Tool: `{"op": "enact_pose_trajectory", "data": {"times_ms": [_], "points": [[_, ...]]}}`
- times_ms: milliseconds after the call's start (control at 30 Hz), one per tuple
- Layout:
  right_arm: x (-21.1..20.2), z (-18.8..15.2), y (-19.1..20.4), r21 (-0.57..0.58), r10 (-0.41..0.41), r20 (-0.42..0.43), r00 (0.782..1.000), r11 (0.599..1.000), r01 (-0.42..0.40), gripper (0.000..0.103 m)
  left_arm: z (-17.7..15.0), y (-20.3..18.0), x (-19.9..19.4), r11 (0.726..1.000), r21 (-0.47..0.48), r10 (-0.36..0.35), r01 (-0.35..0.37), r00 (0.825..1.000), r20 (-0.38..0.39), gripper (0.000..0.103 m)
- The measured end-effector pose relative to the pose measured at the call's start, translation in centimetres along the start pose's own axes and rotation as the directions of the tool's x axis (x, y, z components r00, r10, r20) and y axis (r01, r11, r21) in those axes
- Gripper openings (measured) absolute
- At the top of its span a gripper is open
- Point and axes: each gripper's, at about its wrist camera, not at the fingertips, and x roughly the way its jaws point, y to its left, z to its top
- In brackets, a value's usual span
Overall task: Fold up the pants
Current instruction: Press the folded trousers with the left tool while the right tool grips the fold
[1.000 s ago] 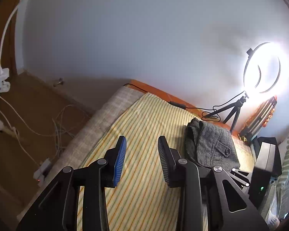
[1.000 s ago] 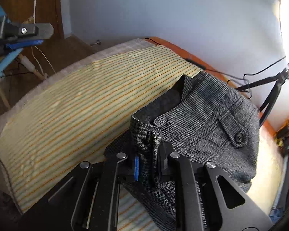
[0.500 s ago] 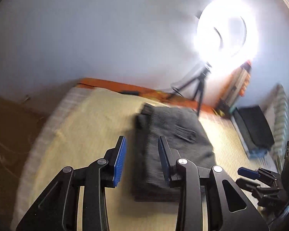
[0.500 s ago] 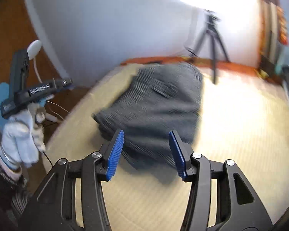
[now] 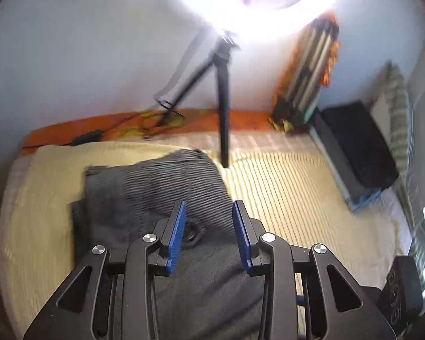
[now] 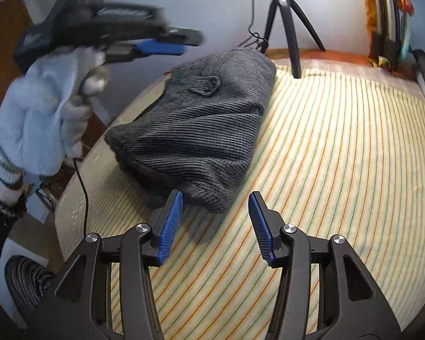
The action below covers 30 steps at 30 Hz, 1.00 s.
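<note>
The grey pants (image 5: pixel 155 192) lie folded in a compact bundle on the striped bed cover (image 5: pixel 291 192), button pocket up. My left gripper (image 5: pixel 208 236) is open and empty, hovering just above the near part of the pants. In the right wrist view the pants (image 6: pixel 201 130) lie left of centre. My right gripper (image 6: pixel 215 223) is open and empty, just in front of the bundle's near corner, above the cover (image 6: pixel 340 155). The left gripper (image 6: pixel 155 46) shows there too, held by a gloved hand above the pants' left side.
A ring light glares on a black tripod (image 5: pixel 223 119) standing on the bed just behind the pants; it also shows in the right wrist view (image 6: pixel 289 19). A black box (image 5: pixel 359 147) lies at the right edge. Cables and floor lie off the bed's left side.
My right gripper has let go of the pants, opened and backed away. My left gripper has swung right and moved over the folded bundle. The pants now lie flat on the bed.
</note>
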Motion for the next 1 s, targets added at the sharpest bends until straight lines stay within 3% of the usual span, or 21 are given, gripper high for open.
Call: {"op": "enact_pose_trajectory", "data": {"times_ms": [100,200,233,333,433,700,833,933,1000], "points": [[0.6,0.1,-0.2,0.026,0.037,0.009,0.999,0.999,-0.038,0.051,0.5,-0.2,3.2,0.999,-0.025,-0.041,0.039,0.998,-0.056,0.032],[1.6,0.1,0.3,0.012,0.049,-0.006,0.999,0.999,-0.049,0.051,0.6,-0.1,6.0,0.998,0.016,0.058,-0.057,0.995,-0.079,0.032],[2.0,0.1,0.6,0.001,0.043,-0.01,0.999,0.999,-0.043,0.045,0.5,0.3,6.8,0.996,0.022,0.084,-0.083,0.993,-0.085,0.032],[2.6,0.2,1.0,-0.016,0.024,-0.021,0.999,1.0,-0.025,0.022,0.3,1.5,7.9,0.997,-0.02,0.067,-0.069,0.994,-0.088,0.032],[2.6,0.2,1.4,-0.044,0.028,-0.013,1.0,0.999,-0.029,0.012,0.0,2.1,8.1,0.998,-0.026,0.047,-0.049,0.997,-0.065,0.032],[1.3,-1.1,1.0,-0.032,0.098,-0.041,0.994,0.995,-0.099,0.007,-0.1,2.5,8.5,1.0,-0.012,0.027,-0.027,0.999,-0.046,0.032],[-0.7,-0.9,-1.3,0.111,0.227,0.011,0.974,0.968,-0.227,0.009,0.4,2.8,7.7,1.0,-0.027,0.012,-0.014,0.998,-0.062,0.032],[-0.8,-1.2,-1.8,0.115,0.19,-0.018,0.982,0.976,-0.187,0.01,0.5,2.6,5.9,1.0,-0.017,0.023,-0.024,0.999,-0.037,0.032],[-0.4,-1.3,-1.6,0.093,0.15,-0.042,0.988,0.985,-0.145,0.018,0.3,3.0,4.0,1.0,-0.018,0.023,-0.023,1.0,-0.009,0.032]]}}
